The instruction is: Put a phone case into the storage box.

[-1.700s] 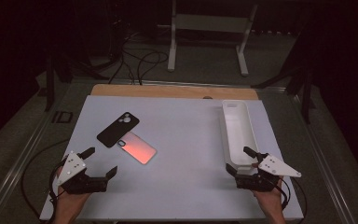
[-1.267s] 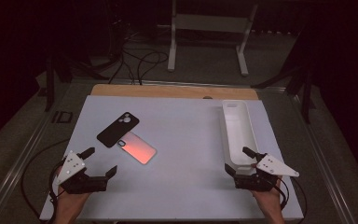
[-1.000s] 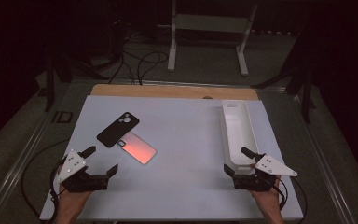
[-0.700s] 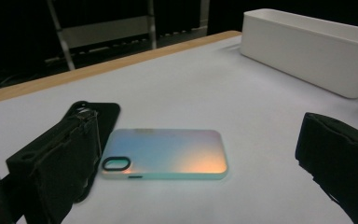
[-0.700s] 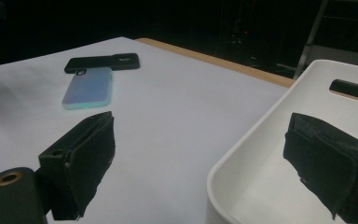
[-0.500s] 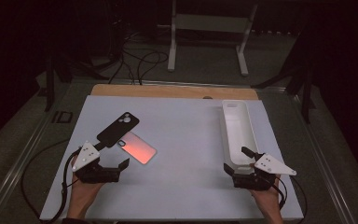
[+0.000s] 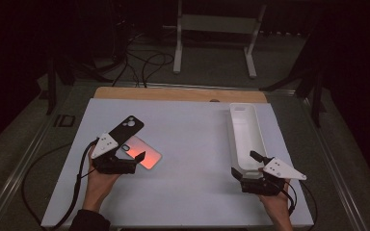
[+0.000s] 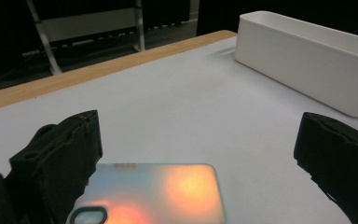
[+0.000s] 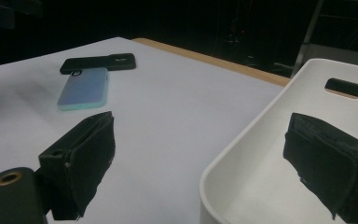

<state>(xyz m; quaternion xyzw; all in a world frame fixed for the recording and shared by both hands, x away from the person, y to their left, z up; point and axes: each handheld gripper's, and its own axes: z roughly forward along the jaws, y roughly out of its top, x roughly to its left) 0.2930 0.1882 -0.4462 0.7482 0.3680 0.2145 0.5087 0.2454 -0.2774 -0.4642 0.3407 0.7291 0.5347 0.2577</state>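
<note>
An iridescent phone case [image 7: 144, 156] glowing orange lies flat left of the table's middle. A black phone case [image 7: 126, 128] lies at its far-left corner. My left gripper [image 7: 136, 161] stands open at the near-left end of the iridescent case. In the left gripper view this case [image 8: 168, 196] lies low between the wide-apart jaws of my left gripper [image 8: 198, 126]. My right gripper [image 7: 244, 164] is open at the near end of a long white bin [image 7: 245, 137]. In the right gripper view, the right gripper [image 9: 200, 126] straddles the bin's near rim [image 9: 235, 156], with both cases [image 9: 84, 86] beyond.
A wooden strip [image 7: 173, 94] runs along the table's far edge. A metal stand [image 7: 212, 29] and cables lie on the dark floor behind. Bare white tabletop [image 7: 192, 144] stretches between the cases and the bin.
My left gripper has moved forward and to the right, from the near-left corner up to the iridescent case. The right gripper has hardly shifted.
</note>
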